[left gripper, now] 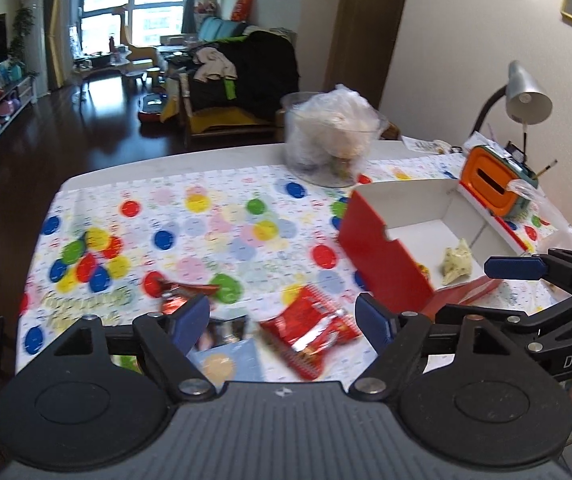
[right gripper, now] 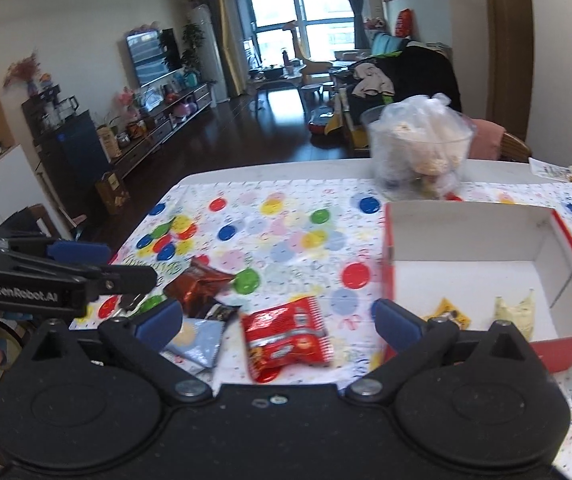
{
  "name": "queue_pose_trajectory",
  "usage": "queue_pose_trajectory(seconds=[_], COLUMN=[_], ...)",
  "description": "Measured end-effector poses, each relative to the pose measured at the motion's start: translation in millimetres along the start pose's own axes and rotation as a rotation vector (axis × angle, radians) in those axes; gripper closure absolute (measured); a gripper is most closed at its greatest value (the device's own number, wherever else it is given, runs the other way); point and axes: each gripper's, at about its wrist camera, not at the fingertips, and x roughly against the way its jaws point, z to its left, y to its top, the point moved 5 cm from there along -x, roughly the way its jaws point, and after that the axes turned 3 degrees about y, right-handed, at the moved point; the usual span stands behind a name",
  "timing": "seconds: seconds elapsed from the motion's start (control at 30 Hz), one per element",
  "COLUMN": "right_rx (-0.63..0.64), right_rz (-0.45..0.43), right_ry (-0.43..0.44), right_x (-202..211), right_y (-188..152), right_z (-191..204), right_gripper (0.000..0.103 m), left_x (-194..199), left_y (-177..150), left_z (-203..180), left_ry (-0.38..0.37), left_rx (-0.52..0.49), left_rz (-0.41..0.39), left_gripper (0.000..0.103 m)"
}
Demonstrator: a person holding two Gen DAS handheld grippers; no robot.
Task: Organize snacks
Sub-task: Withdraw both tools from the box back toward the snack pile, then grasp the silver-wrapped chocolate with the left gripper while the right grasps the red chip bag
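Right gripper (right gripper: 276,322) hovering wide open, holding nothing, directly over red snack packet (right gripper: 288,334); packet lying at twelve o'clock, long axis running toward one. Left gripper (left gripper: 282,322) likewise gaping, empty, packet sitting equally near. Box (right gripper: 542,256) waiting at two o'clock.

Red snack packet (left gripper: 311,330) between open left gripper (left gripper: 282,320) jaws, red box (left gripper: 418,240) beside

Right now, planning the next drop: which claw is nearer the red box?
Right. The right claw is at the box, near edge; left claw sits well left, over the packets.
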Motion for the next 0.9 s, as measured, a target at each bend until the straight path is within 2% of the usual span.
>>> queue_pose_trajectory(seconds=[0.2,0.43,0.6,0.9], right_rx=[0.045,0.029,0.035,0.14], right_rz=[0.031,0.07,0.105,0.189], right_ry=[0.007,-0.021,-0.048,-0.075], right_x=[-17.9,-42.1,-66.7,-117.8], right_y=[-9.8,-19.5,-27.1,-41.2], right_z=[26.5,28.9,23.9,10.2], right_gripper=[0.0,0.0,0.0,0.0], left_x=[8.9,2.0,-8.9,-25.5], left_y=[-23.1,-53.4,-75.2,-110.7], left_z=[42.7,80.0,89.3,94.1], left_ry=[0.038,0.066,0.073,0.112], left_rx=[0.04,0.083,0.115,0.142], left_rz=[0.016,0.078,0.123,0.184], left_gripper=[0.02,0.02,0.02,0.02])
